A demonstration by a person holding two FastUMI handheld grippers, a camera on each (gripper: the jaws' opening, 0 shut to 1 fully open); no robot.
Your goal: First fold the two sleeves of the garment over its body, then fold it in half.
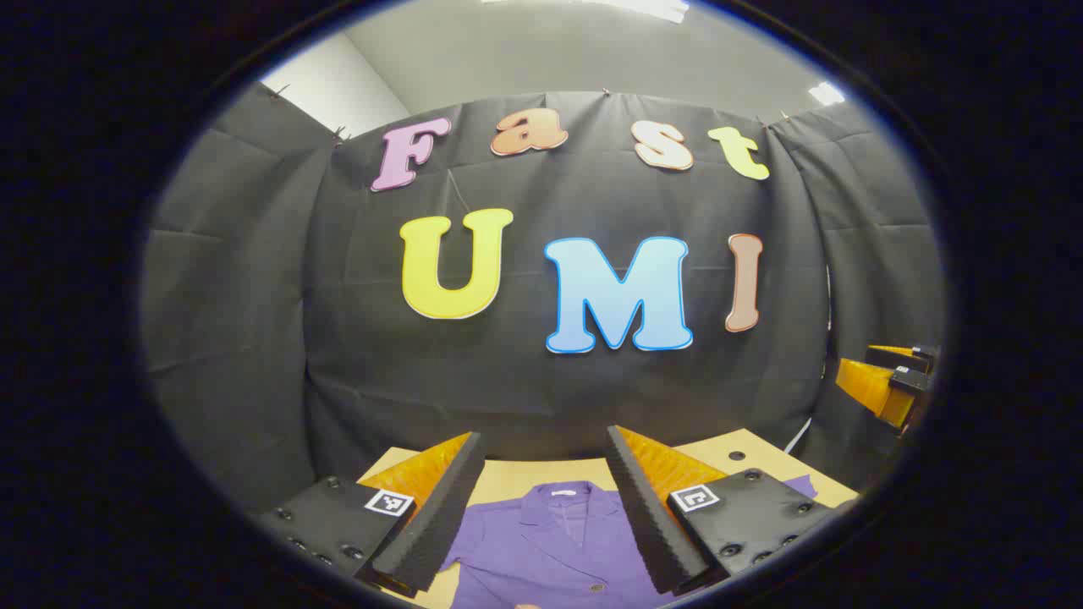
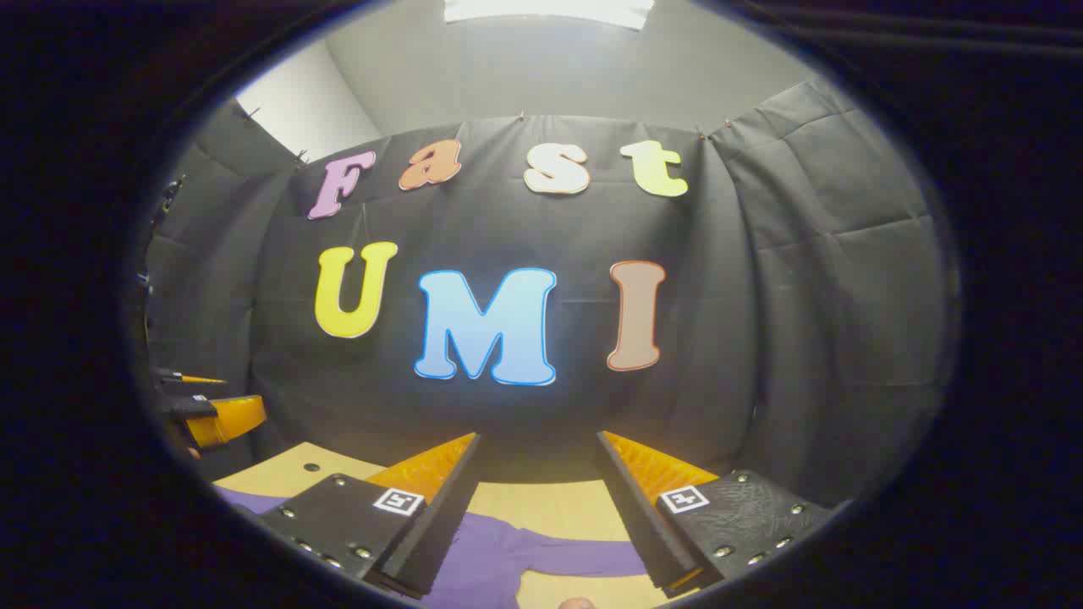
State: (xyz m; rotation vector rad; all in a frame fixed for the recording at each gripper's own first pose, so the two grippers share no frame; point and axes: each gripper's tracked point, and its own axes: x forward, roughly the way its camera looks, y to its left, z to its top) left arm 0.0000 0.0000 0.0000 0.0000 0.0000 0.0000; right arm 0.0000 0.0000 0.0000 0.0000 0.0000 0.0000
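Observation:
A purple collared garment (image 1: 550, 541) lies flat on a light wooden table (image 1: 541, 471), its collar towards the back wall. My left gripper (image 1: 546, 507) hangs open above the collar with nothing between its fingers. In the right gripper view, a purple sleeve (image 2: 550, 554) stretches across the table (image 2: 550, 507) below my open right gripper (image 2: 537, 516), which also holds nothing. The right gripper (image 1: 888, 381) shows at the far right of the left gripper view. At the left edge of the right gripper view sits the left gripper (image 2: 203, 410).
The black cloth wall stands close behind the table's far edge. Small dark holes (image 1: 736, 455) mark the tabletop near its back corners. Bare wood lies between the garment and the wall.

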